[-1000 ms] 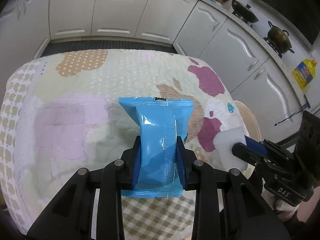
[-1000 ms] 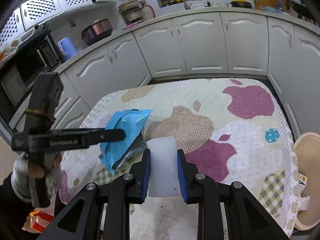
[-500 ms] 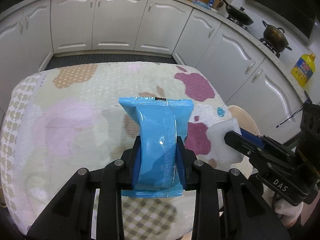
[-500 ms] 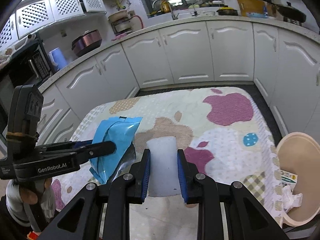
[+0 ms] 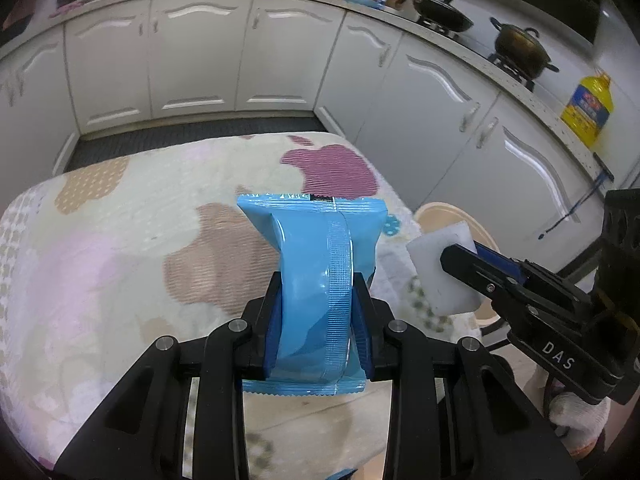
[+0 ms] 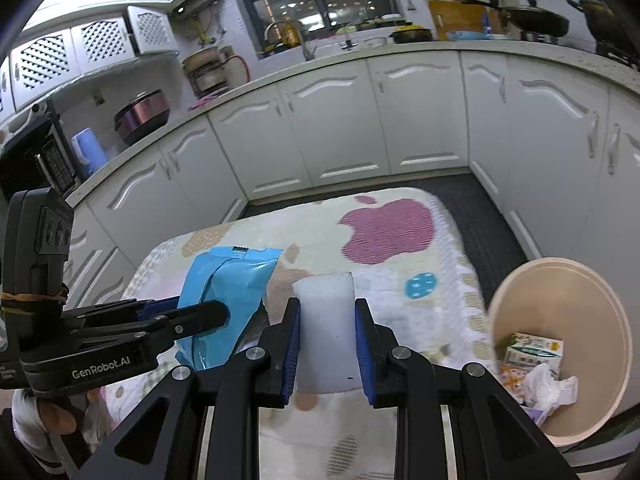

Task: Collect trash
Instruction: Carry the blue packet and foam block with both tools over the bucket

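Note:
My left gripper is shut on a blue snack wrapper and holds it above the table; the wrapper also shows in the right wrist view. My right gripper is shut on a white foam block, also seen at the right of the left wrist view. A beige trash bin stands beside the table's right edge, lower right of the right gripper, with a carton and crumpled paper inside. Its rim shows behind the foam block in the left wrist view.
The table carries a quilted cloth with apple patterns. White kitchen cabinets surround it on three sides. A pot and a yellow oil bottle stand on the counter. Dark floor lies beyond the table.
Both grippers have lifted and moved right with their loads. The trash bin has come further into view at the right.

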